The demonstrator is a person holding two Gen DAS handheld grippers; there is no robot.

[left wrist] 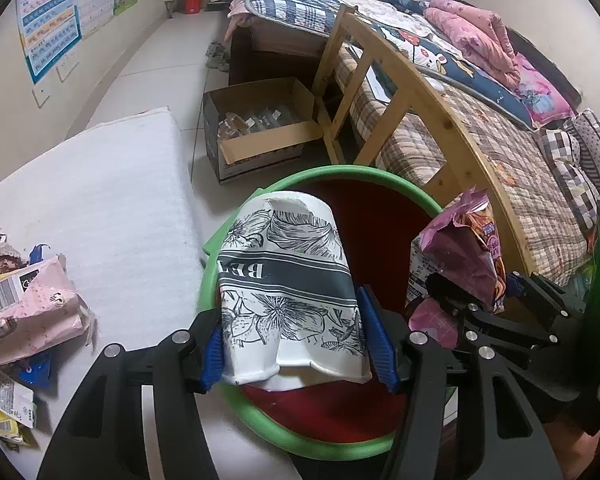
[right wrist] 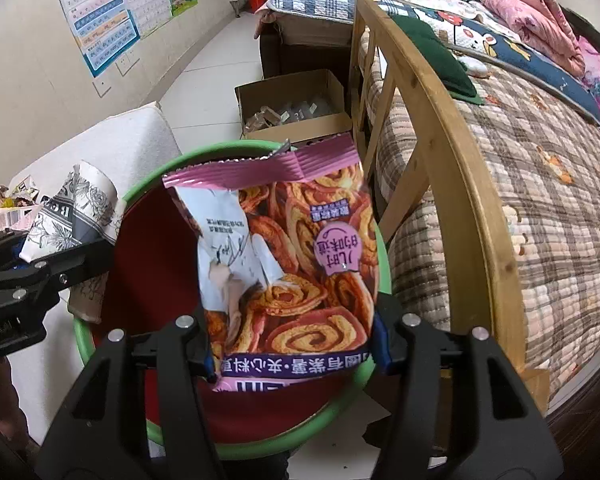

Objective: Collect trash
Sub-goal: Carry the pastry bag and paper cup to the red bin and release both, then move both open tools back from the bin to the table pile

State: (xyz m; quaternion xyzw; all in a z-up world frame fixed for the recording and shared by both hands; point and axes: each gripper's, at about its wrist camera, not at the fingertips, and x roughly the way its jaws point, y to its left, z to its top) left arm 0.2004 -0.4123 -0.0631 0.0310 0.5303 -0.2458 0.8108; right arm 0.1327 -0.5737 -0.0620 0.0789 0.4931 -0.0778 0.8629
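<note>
Cardboard box (left wrist: 260, 120) beside wooden bedframe (left wrist: 420, 92)

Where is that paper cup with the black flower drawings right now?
The paper cup is pinched in the left gripper, hanging over the green-rimmed bin; in the left wrist view it fills the centre, with the snack bag to its right.

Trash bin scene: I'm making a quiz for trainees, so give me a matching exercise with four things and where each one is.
Things:
1. paper cup
2. snack bag
3. cardboard box
4. pink wrapper

Places:
A. lying on the white mat
B. clamped in the right gripper
C. on the floor beside the bed
D. clamped in the left gripper

Pairs: 1-D, 2-B, 3-C, 4-A
</note>
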